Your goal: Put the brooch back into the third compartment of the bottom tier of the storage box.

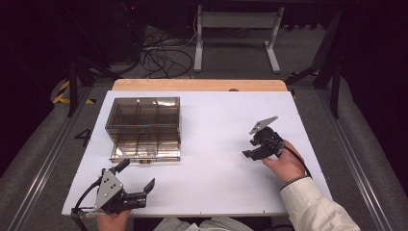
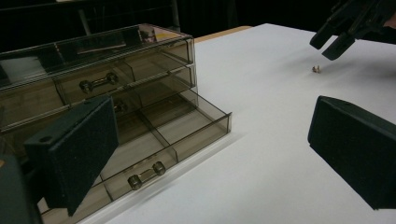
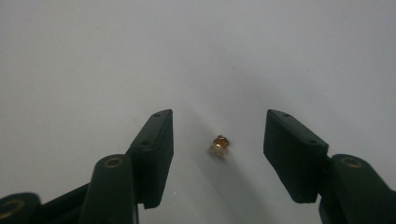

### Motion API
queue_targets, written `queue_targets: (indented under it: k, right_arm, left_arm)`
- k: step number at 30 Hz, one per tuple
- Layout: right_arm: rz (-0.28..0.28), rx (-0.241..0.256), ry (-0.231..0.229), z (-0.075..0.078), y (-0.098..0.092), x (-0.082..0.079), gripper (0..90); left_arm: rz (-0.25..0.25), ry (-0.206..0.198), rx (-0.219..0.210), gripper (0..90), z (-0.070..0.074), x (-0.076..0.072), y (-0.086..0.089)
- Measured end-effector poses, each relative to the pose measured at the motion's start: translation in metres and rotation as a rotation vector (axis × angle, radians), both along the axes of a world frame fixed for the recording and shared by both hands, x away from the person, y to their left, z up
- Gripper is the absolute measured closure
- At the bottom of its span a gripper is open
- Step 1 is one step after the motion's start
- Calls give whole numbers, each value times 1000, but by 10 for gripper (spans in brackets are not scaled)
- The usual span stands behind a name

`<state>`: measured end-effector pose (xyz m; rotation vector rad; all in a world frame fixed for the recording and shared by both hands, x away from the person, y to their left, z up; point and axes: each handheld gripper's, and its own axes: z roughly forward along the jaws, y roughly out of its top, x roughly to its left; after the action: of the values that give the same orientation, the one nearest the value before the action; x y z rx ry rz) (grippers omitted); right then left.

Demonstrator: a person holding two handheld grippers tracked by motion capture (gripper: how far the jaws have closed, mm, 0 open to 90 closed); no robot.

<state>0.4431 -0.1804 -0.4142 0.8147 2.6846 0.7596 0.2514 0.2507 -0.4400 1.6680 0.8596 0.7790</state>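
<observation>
Right claw stood w/ jaws apart, straddling a small gold-coloured stud that lay loose on the white counter. Stud sat roughly midway btwn the pads, touching neither; too small to tell its exact form. In the left claw's view the same stud appeared just below the right claw, well apart from the smoked-plastic drawer box.

Left claw hovered near the counter's front edge, jaws wide apart, holding nothing. Box's bottom drawer was pulled out; compartments looked empty as far as visible.

Risks, by judgement:
- Stud is tiny vs. the pads; closing off-centre or too high could flick it sideways or let it roll away.
- Pads not low enough at closure → stud missed, or pinched at the edge and dropped in transit to the drawer.
- Smooth counter gives little friction, so any nudge may send it off.
</observation>
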Motion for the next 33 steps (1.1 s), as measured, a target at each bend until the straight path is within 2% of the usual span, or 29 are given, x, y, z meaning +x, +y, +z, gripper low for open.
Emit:
queue_targets:
  k: [12,20,27,33]
  right_arm:
    - [-24,-54,25,-17,6,12,517]
    - [-29,-72,38,-20,7,12,577]
    - [-24,-87,44,-21,9,11,653]
    - [-11,-85,63,-21,11,11,755]
  left_arm:
    - [0,-1,2,28,0,0,1]
    - [-1,-1,2,28,0,0,1]
    - [-2,0,2,28,0,0,1]
    - [-2,-3,3,28,1,-1,1]
